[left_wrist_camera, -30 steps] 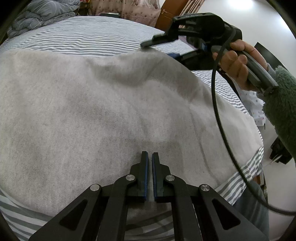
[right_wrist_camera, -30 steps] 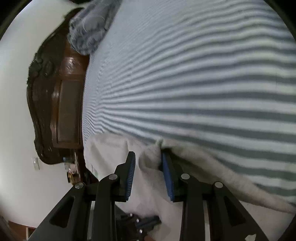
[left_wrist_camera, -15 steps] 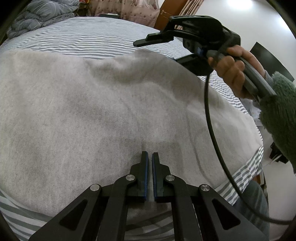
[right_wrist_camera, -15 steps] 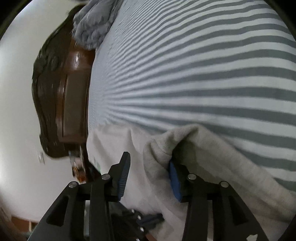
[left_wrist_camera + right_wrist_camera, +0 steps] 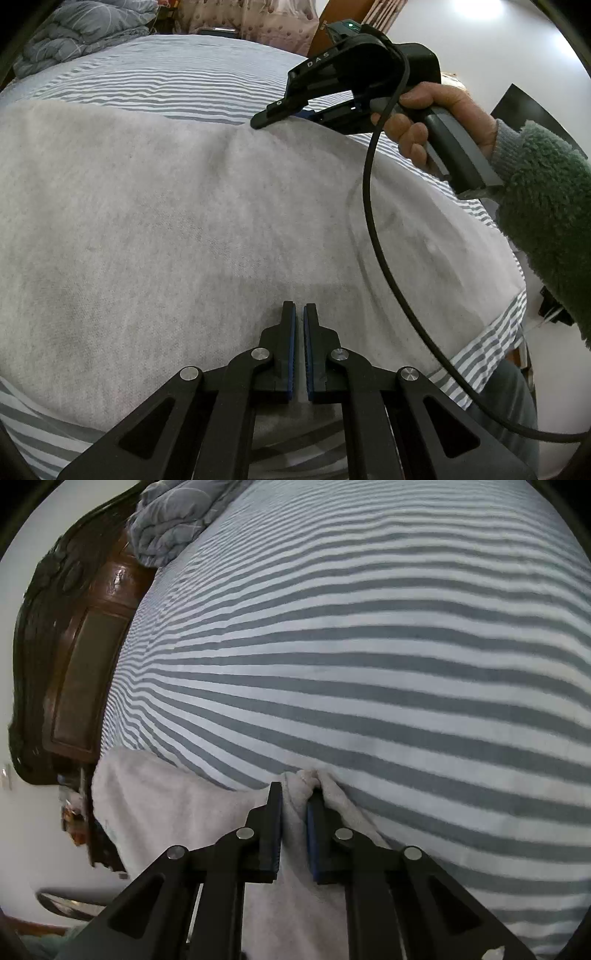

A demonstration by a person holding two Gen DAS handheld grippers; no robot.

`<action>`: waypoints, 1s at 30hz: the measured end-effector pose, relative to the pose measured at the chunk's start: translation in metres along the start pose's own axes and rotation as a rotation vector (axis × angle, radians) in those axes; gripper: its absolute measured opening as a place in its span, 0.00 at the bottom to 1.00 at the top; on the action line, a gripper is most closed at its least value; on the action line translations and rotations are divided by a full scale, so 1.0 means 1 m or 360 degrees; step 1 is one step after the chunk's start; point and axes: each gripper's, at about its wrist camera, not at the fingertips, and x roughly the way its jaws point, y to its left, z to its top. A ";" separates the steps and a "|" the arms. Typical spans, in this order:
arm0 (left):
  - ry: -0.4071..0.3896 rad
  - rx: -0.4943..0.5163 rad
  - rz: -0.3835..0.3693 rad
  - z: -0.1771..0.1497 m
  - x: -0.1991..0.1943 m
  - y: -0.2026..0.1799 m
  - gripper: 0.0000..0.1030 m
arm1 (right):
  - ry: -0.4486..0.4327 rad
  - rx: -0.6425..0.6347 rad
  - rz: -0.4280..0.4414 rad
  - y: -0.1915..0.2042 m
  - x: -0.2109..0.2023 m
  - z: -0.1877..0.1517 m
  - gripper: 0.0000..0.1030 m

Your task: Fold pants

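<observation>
The light grey pants [image 5: 192,221] lay spread flat across the bed [image 5: 177,81], which had a sheet with grey and white stripes. The left claw [image 5: 299,314] sat low over the near side of the pants, and its two blue pads were pressed together with no cloth pinched between them. The right claw [image 5: 295,794] was at the far edge of the pants, where the cloth met the stripes. Its jaws had just been closing, and a small bunch of the grey cloth was squeezed between its blue pads. From the left claw's camera, a hand [image 5: 432,122] held the right claw's handle, with a fuzzy green sleeve [image 5: 543,206] on the arm. A black cable [image 5: 373,229] hung down from that claw over the pants. A puffy grey blanket [image 5: 173,520] was piled by the dark wooden headboard [image 5: 74,646].
</observation>
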 end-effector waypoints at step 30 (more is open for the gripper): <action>0.0051 -0.0166 0.0056 0.001 -0.019 0.021 0.07 | -0.0117 -0.0155 -0.0465 0.024 -0.018 -0.014 0.00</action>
